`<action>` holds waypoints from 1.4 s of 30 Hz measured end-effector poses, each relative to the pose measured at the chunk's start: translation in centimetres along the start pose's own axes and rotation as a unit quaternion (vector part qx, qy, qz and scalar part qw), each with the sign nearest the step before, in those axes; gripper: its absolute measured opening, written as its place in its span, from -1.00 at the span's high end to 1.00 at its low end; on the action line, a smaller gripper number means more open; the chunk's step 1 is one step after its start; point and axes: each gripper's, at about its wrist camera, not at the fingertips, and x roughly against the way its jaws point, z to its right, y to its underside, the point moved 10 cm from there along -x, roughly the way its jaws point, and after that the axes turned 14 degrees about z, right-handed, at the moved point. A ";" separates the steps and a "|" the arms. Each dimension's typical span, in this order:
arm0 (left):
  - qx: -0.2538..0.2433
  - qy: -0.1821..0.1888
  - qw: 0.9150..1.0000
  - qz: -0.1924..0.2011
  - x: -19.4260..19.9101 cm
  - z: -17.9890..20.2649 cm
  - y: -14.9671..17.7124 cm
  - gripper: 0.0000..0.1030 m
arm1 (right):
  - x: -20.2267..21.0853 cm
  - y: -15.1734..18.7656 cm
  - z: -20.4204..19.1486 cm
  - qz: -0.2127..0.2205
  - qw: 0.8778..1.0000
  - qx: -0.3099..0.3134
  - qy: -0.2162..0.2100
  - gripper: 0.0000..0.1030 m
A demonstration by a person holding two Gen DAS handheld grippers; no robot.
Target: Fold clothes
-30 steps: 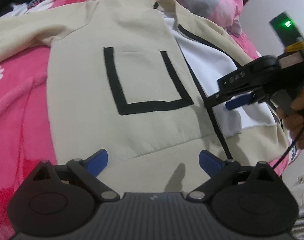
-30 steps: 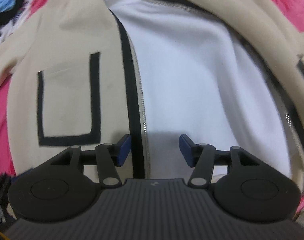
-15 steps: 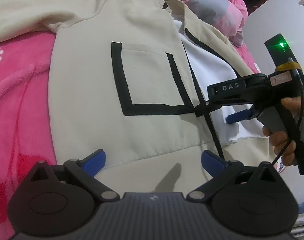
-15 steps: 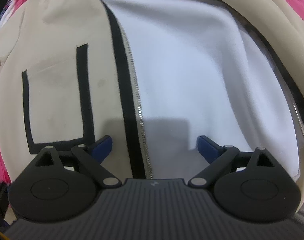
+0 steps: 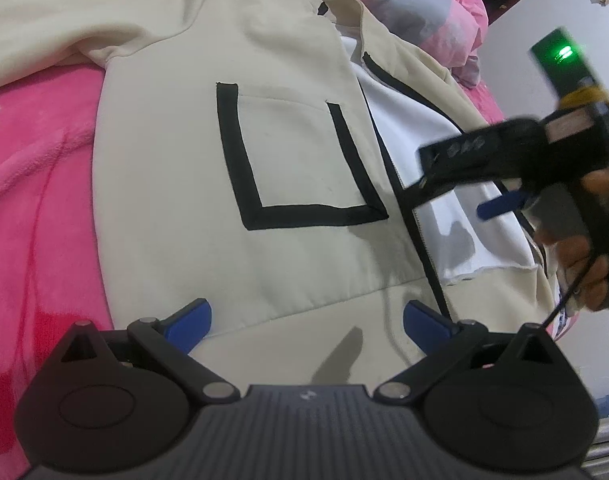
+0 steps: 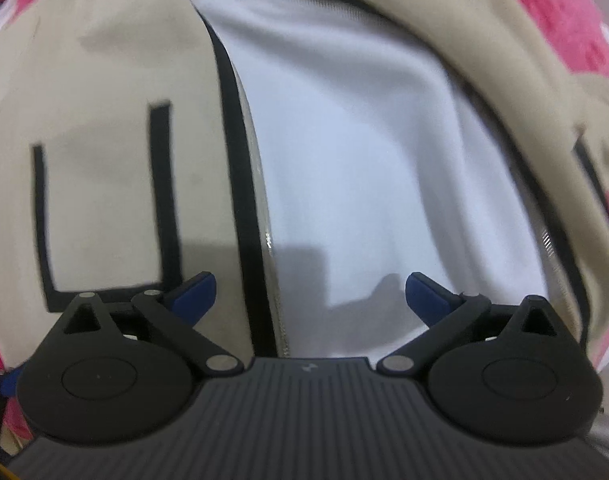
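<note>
Two views cover this moment. From the left wrist, the left gripper (image 5: pixel 306 316) hangs with its blue pads spread wide and nothing between them, just above the hem of the cream jacket (image 5: pixel 232 184). That jacket lies front up on a pink blanket (image 5: pixel 36 200), unzipped, with a black-edged pocket (image 5: pixel 296 160) on the closed panel and the white lining (image 5: pixel 432 168) showing where the other panel falls open. Over the lining a hand (image 5: pixel 584 240) holds the right gripper (image 5: pixel 456 196), blurred; lettering on its side cannot be read here, and a green light glows on its back.

From the right wrist, the right gripper (image 6: pixel 310 290) points down at the jacket (image 6: pixel 96 184), its jaws opening, the zip edge (image 6: pixel 240 200) and lining (image 6: pixel 364 160) below them but nothing pinched. The loose front panel (image 6: pixel 516 92) lies bunched to the right.

Judging by this, folding has hardly begun: the garment is spread, the front not yet closed. The next move likely calls for a grip on that loose panel, drawing it across to meet the zip. No brand or label is legible.
</note>
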 end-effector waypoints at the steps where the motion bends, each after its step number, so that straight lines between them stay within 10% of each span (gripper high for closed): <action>1: 0.003 0.000 1.000 0.001 0.0 0.0 0.0 -0.99 | 0.8 -0.6 -0.1 0.013 1.000 0.005 -0.003 -0.97; 11: 0.031 -0.044 0.999 0.008 -0.2 0.0 -0.3 -0.98 | 3.8 -15.1 1.1 0.190 0.977 0.092 -0.045 -0.97; 29: -0.003 -0.158 0.987 -0.006 -2.1 0.9 -0.4 -0.99 | -10.1 -30.0 -2.5 0.207 0.932 0.249 -0.164 -0.61; 38: -0.008 -0.177 0.984 -0.003 -2.1 0.9 -0.3 -0.99 | -15.4 -30.9 -5.4 0.118 0.924 0.317 -0.178 0.19; 40: -0.006 -0.182 0.983 -0.002 -2.2 0.9 -0.4 -0.99 | -14.6 -31.0 -5.7 0.132 0.915 0.336 -0.181 0.90; 42: -0.003 -0.186 0.982 -0.003 -2.2 0.9 -0.5 -0.98 | -12.6 -31.9 -5.9 0.192 0.902 0.349 -0.164 0.92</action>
